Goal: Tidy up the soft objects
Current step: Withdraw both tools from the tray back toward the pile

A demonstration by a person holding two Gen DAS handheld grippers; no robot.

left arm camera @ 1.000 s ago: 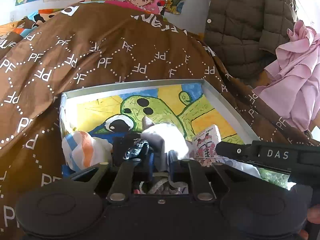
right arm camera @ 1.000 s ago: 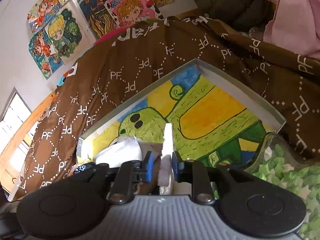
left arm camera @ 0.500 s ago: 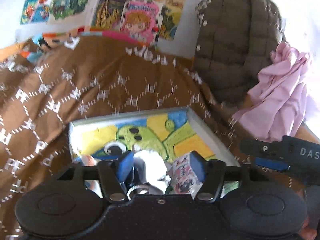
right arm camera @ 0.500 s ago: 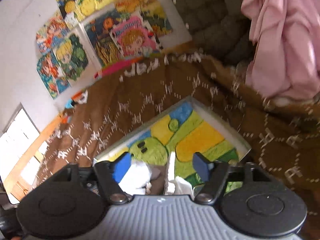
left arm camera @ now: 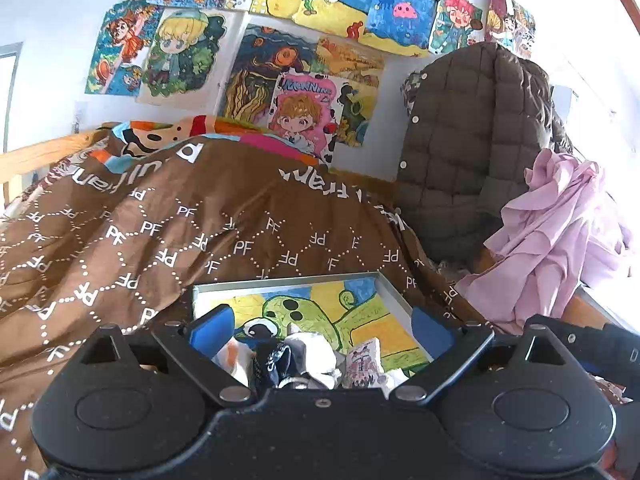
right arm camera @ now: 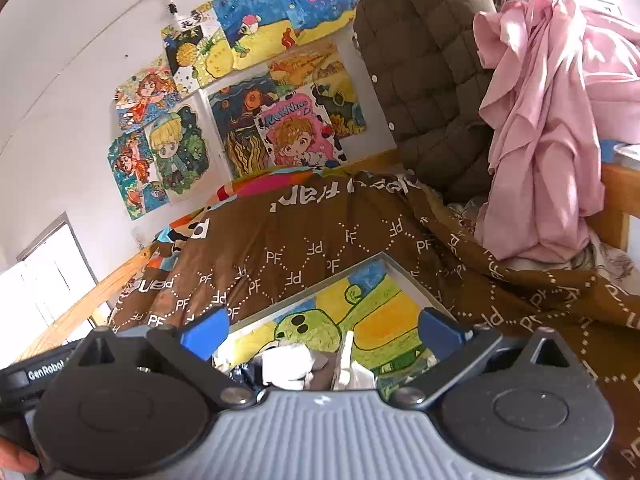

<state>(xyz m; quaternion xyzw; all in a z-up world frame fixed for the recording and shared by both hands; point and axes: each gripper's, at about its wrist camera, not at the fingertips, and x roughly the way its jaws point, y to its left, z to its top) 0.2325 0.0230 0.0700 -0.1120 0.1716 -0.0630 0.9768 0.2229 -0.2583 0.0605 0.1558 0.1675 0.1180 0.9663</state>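
Both the left gripper [left arm camera: 320, 326] and the right gripper [right arm camera: 322, 330] hover with jaws wide apart and empty above the soft toys [left arm camera: 298, 356], which lie heaped in the near end of the tray [left arm camera: 394, 294], probably so they stay gathered in one place. The tray rests on a bed under a brown quilt [left arm camera: 200, 236], beneath wall drawings [left arm camera: 304, 108].

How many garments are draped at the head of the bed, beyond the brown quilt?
2: a dark brown quilted puffer jacket hanging upright against the wall, and a crumpled pink fabric garment to its right, overlapping its lower edge. Others may be hidden beneath them.
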